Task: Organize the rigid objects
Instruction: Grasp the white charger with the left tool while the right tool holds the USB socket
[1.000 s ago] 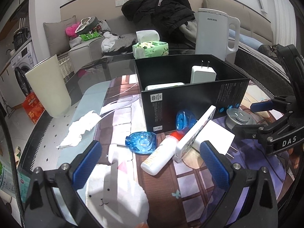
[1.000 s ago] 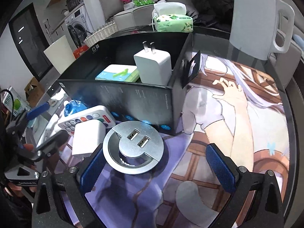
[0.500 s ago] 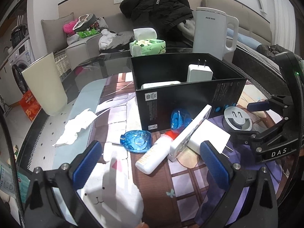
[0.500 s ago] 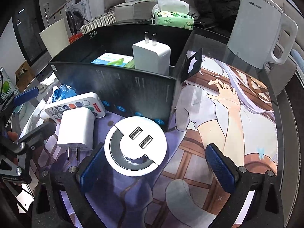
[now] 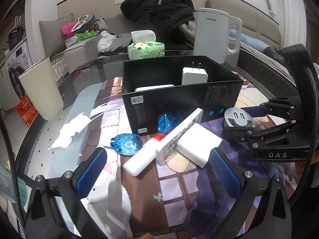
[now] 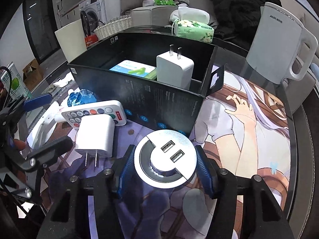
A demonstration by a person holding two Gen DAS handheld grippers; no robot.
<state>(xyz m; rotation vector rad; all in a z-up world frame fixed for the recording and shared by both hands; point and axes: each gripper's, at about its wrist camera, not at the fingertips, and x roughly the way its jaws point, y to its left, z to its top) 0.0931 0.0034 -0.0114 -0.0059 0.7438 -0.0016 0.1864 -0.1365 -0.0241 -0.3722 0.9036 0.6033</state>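
Right gripper point(image 6: 165, 171), jaws just closing, is clamping the round silver USB hub point(image 6: 165, 158) between its blue pads, just before the black box point(image 6: 159, 103) on the mat.

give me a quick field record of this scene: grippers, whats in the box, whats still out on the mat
right gripper: jaws just closed, pads on both sides of the round usb hub
left gripper: open, nothing between its pads
black box: upright charger, flat green-and-white pack
on mat beside box: remote, second charger lying flat, white tube, two blue plastic pieces
behind box: kettle, tissue pack
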